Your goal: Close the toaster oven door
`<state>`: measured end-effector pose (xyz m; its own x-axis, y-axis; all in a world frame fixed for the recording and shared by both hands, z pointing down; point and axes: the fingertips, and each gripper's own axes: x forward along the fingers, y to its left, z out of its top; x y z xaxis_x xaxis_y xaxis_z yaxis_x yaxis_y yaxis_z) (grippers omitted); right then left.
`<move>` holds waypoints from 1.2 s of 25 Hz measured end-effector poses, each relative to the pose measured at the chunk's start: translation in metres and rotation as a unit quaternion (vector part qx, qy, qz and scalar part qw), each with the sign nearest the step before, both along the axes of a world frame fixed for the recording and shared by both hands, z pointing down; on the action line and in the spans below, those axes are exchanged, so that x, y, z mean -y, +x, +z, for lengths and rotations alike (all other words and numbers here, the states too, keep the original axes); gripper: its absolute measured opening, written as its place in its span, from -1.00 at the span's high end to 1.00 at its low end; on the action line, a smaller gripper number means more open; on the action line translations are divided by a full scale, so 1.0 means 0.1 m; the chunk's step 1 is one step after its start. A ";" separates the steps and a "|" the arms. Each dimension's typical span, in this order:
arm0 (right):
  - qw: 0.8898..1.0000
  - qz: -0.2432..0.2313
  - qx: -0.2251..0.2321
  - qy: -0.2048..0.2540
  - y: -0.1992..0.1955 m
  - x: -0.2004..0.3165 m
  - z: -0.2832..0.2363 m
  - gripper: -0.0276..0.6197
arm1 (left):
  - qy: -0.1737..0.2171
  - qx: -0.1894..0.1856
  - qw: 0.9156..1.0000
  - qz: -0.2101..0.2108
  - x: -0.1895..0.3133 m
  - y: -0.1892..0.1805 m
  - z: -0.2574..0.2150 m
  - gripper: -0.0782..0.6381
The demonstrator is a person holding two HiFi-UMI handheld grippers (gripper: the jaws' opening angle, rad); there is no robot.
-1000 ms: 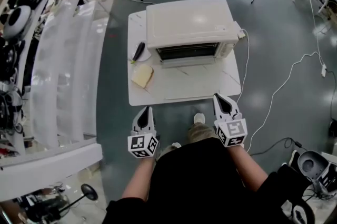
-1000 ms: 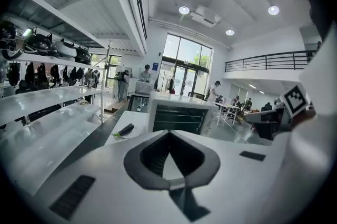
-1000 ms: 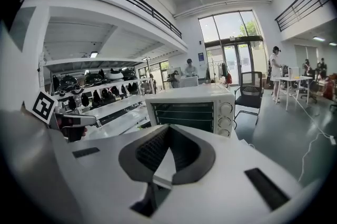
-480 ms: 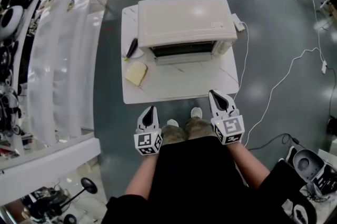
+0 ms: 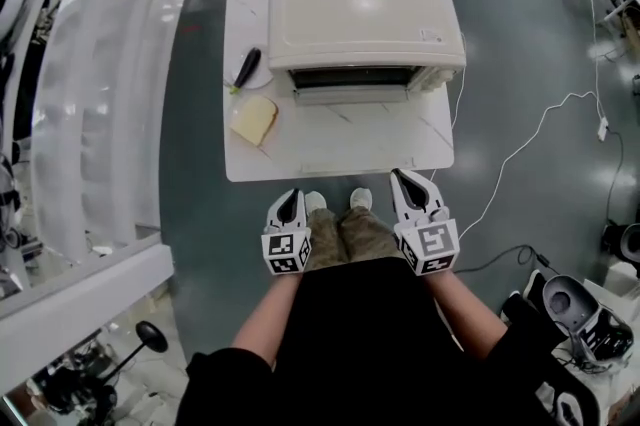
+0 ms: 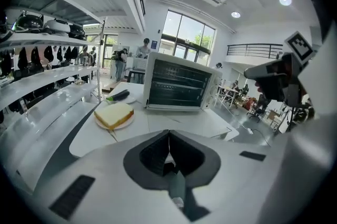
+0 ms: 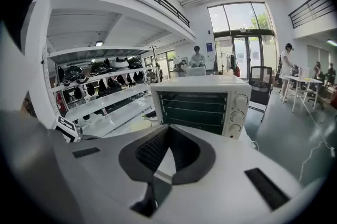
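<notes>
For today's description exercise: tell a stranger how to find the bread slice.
Find the white table with the cream toaster oven. Left of the oven's front lies the bread slice, pale and square, unlike the dark, slim object behind it.

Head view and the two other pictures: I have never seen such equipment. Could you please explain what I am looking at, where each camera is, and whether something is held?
There is no robot here. A person stands at a white table and holds a hand tool with a claw in each hand. The head view looks down from a camera on the person's head, showing the left claw and right claw. The other two pictures come from cameras riding on each claw, looking along its jaws. On the table are a toaster oven, a slice of bread and a dark long thing that I cannot identify. Both claws are shut and hold nothing.
</notes>
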<state>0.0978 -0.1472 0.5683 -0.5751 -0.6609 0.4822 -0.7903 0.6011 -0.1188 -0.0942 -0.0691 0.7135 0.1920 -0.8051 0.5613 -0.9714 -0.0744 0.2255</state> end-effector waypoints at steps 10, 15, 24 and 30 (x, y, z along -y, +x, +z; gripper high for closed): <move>1.000 -0.022 -0.019 0.003 -0.31 0.03 0.13 0.85 | -0.018 -0.025 0.999 0.009 0.08 -0.02 0.38 0.73; 0.999 -0.021 -0.026 -0.006 -0.36 0.02 0.21 0.85 | -0.054 -0.042 0.998 0.016 0.10 0.01 0.68 0.68; 0.998 -0.034 -0.049 -0.019 -0.40 0.07 0.34 0.85 | -0.076 -0.049 0.996 0.010 0.32 0.05 1.00 0.47; 0.998 -0.037 -0.057 -0.018 -0.39 0.15 0.39 0.85 | -0.089 -0.034 0.995 0.035 0.40 0.15 1.15 0.47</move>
